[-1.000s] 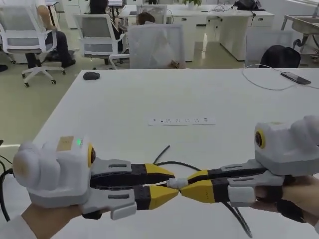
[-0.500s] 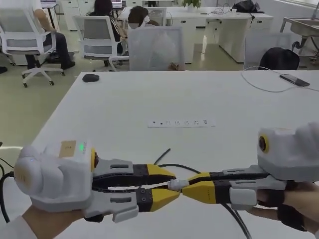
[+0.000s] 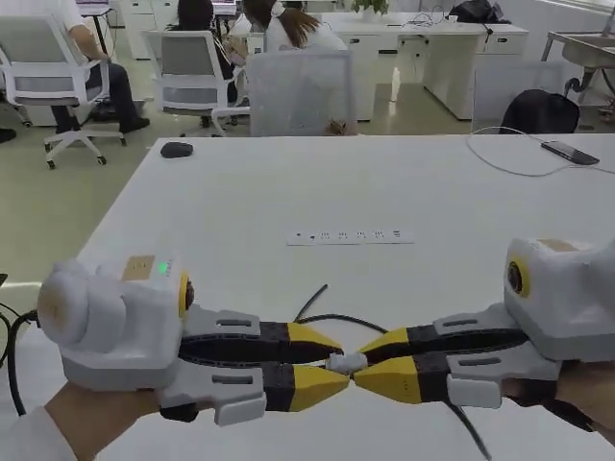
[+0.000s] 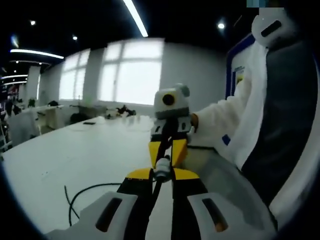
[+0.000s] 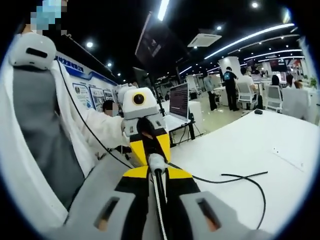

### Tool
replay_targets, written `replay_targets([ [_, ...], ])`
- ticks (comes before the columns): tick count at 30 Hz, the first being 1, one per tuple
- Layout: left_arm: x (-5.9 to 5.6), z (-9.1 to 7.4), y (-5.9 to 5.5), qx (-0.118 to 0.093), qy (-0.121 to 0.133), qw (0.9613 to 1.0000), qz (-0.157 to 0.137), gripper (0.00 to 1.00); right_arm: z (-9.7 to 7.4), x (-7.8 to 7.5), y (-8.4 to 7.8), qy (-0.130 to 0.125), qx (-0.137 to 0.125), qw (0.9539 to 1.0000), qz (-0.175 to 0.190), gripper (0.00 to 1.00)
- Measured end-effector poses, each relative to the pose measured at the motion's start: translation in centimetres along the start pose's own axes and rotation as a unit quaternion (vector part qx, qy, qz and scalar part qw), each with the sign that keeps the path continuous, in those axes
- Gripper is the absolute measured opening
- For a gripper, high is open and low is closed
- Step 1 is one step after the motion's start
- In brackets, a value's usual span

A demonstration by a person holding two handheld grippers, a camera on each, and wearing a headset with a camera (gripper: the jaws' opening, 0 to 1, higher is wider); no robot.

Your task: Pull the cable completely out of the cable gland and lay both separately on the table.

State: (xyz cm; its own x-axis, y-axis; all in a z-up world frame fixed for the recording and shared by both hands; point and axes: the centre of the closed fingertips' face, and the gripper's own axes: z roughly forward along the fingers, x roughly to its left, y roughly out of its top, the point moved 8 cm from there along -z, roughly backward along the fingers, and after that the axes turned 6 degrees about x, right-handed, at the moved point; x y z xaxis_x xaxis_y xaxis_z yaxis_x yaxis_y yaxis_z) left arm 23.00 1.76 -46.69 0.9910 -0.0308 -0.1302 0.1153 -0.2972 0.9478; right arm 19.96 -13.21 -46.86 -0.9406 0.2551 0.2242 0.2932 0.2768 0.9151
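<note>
Clenched at the lower left of the head view, the left gripper (image 3: pixel 338 361) pinches the small white plastic cable gland (image 3: pixel 348 364) between its yellow-tipped jaws. Meeting it tip to tip from the lower right, the right gripper (image 3: pixel 360 364) is closed on the thin black cable (image 3: pixel 312 299) just beside the gland, over the white table (image 3: pixel 288 182).

The head view shows the cable passing under the right gripper toward the bottom edge. The right gripper view adds the cable running back between its own jaws, and a loose curl with a free end lying on the tabletop at the right. The left gripper view shows the gland seated between its own tips, with the right gripper facing it.

Counted: two grippers, one gland and one cable. On the table there are one dark computer mouse (image 3: pixel 176 148) at upper left, one white power strip (image 3: pixel 351 235) at centre and one dark phone (image 3: pixel 569 151) at upper right.
</note>
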Motion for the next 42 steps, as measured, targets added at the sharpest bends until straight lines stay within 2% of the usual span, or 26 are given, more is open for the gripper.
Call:
replay_targets([
  [2, -0.1, 0.0, -0.1, 0.006, -0.008, 0.9999, -0.009, 0.14, 0.1, 0.2, 0.0, 0.001, 0.003, 0.9998, -0.017, 0.10],
  [4, 0.0, -0.1, -0.2, 0.004, -0.019, 0.9991, -0.036, 0.14, 0.2, 0.4, 0.1, -0.001, 0.003, 0.9984, -0.056, 0.10],
  [7, 0.2, -0.2, -0.3, 0.001, -0.027, 0.9982, -0.054, 0.14, 0.2, 0.6, 0.2, -0.008, 0.007, 0.9936, -0.112, 0.10],
  [10, 0.2, -0.1, -0.2, -0.004, -0.031, 0.9974, -0.065, 0.14, 0.2, 0.5, 0.2, -0.012, -0.001, 0.9902, -0.139, 0.10],
  [13, 0.1, 0.1, -0.2, -0.006, -0.025, 0.9980, -0.057, 0.14, 0.1, 0.2, 0.1, -0.012, -0.002, 0.9922, -0.124, 0.12],
  [15, 0.2, 0.0, -0.1, -0.008, -0.018, 0.9989, -0.043, 0.15, 0.1, 0.0, -0.1, -0.007, -0.014, 0.9975, -0.069, 0.12],
  [16, 0.3, 0.1, 0.0, -0.010, -0.011, 0.9994, -0.033, 0.15, 0.1, -0.2, -0.1, -0.003, -0.022, 0.9994, -0.026, 0.13],
  [17, 0.3, 0.0, 0.0, -0.011, -0.009, 0.9995, -0.029, 0.15, 0.0, -0.3, -0.2, 0.002, -0.031, 0.9995, -0.004, 0.14],
  [18, 0.3, 0.0, 0.1, -0.011, -0.004, 0.9997, -0.021, 0.15, 0.0, -0.4, -0.2, 0.009, -0.042, 0.9990, 0.011, 0.19],
  [19, 0.4, -0.1, 0.1, -0.011, 0.002, 0.9999, -0.012, 0.15, 0.0, -0.6, -0.2, 0.004, -0.053, 0.9981, 0.032, 0.26],
  [20, 0.4, -0.1, 0.2, -0.011, 0.002, 0.9999, -0.009, 0.15, -0.2, -0.8, -0.3, 0.007, -0.057, 0.9974, 0.044, 0.28],
  [21, 0.4, -0.2, 0.2, -0.012, 0.005, 0.9999, -0.001, 0.15, -0.3, -0.7, -0.4, 0.021, -0.061, 0.9959, 0.063, 0.26],
  [23, 0.2, -0.2, 0.3, -0.010, 0.010, 0.9998, 0.015, 0.15, -0.4, -1.0, -0.4, 0.020, -0.077, 0.9930, 0.088, 0.21],
  [25, 0.0, -0.2, 0.3, -0.009, 0.012, 0.9996, 0.025, 0.15, -0.4, -0.9, -0.5, 0.026, -0.077, 0.9902, 0.113, 0.22],
  [29, -0.4, 0.2, 0.3, -0.001, 0.013, 0.9990, 0.043, 0.15, -0.4, -0.8, -0.7, 0.032, -0.084, 0.9868, 0.135, 0.20],
  [31, -0.6, 0.4, 0.3, 0.006, 0.013, 0.9986, 0.051, 0.15, -0.2, -0.7, -1.0, 0.040, -0.077, 0.9856, 0.145, 0.15],
  [36, -0.8, 0.7, 0.1, 0.016, 0.011, 0.9977, 0.065, 0.15, 0.2, -0.3, -1.2, 0.056, -0.069, 0.9829, 0.161, 0.14],
  [41, -0.5, 0.5, 0.3, 0.010, 0.012, 0.9977, 0.066, 0.15, -0.1, -0.2, -0.8, 0.058, -0.069, 0.9847, 0.149, 0.13],
  [42, -0.4, 0.5, 0.4, 0.010, 0.013, 0.9979, 0.063, 0.15, 0.0, -0.3, -0.6, 0.050, -0.067, 0.9888, 0.124, 0.13],
])
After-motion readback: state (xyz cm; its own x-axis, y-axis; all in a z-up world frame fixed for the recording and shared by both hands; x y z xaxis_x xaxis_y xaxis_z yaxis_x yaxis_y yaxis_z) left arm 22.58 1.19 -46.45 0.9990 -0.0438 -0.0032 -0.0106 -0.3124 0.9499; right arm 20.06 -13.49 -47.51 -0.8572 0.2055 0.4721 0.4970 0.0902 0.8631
